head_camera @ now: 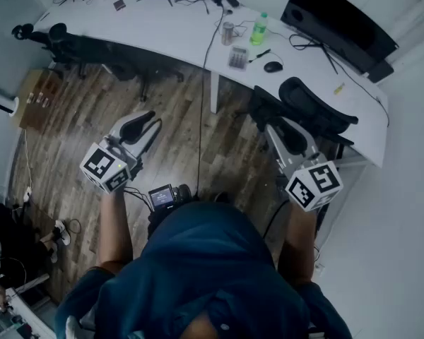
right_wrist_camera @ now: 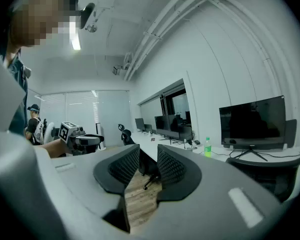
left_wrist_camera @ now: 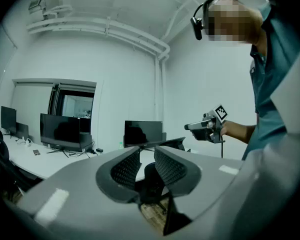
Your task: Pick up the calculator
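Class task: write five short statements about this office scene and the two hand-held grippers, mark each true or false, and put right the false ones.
1. The calculator lies on the white desk. True.
2. The left gripper holds the calculator. False: nothing is between its jaws, and it is over the wooden floor, away from the desk.
3. A green bottle stands on the desk near a can. True.
4. The computer mouse lies on the floor. False: it is on the desk, beside the calculator.
5. The right gripper holds nothing. True.
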Demonstrator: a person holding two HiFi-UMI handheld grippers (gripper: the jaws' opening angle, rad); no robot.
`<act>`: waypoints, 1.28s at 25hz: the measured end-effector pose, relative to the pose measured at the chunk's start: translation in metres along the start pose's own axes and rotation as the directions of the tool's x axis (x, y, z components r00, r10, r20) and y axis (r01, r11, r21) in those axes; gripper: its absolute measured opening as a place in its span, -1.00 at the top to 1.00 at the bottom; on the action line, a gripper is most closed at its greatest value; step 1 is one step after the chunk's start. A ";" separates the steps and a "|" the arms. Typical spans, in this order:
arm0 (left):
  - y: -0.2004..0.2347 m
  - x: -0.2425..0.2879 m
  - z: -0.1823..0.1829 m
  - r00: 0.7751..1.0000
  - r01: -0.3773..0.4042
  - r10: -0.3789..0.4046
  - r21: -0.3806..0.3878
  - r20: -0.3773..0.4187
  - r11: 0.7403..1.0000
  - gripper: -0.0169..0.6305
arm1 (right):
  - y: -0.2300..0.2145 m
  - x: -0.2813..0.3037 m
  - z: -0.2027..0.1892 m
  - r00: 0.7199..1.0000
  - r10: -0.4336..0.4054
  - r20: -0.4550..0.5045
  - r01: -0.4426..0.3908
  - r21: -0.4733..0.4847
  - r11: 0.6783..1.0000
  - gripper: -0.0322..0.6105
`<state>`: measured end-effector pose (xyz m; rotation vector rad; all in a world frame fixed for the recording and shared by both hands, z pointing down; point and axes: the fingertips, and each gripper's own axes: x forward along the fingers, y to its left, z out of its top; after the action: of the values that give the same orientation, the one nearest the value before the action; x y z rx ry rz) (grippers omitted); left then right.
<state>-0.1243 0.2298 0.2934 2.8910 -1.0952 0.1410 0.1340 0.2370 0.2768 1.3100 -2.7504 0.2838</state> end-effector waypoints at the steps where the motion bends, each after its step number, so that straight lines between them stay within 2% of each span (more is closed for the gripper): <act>1: 0.001 -0.002 0.001 1.000 0.004 -0.004 0.001 0.002 1.000 0.67 | 0.004 0.002 0.000 1.000 -0.004 -0.002 0.004 0.000 1.000 0.53; 15: 0.046 -0.016 -0.001 0.995 0.100 -0.100 -0.004 0.012 0.995 0.67 | 0.038 0.043 0.002 0.997 -0.078 -0.017 0.078 0.008 0.997 0.53; 24: 0.068 -0.028 -0.012 0.985 0.168 -0.167 -0.019 0.035 0.986 0.67 | 0.063 0.065 0.003 0.993 -0.120 0.013 0.119 0.084 0.989 0.53; 32: 0.075 -0.012 -0.019 0.983 0.183 -0.183 -0.046 0.017 0.982 0.67 | 0.049 0.080 0.000 0.992 -0.124 -0.013 0.125 0.117 0.985 0.53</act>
<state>-0.1846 0.1833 0.3115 2.9344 -0.8163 0.0890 0.0456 0.2066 0.2823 1.4986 -2.6689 0.4449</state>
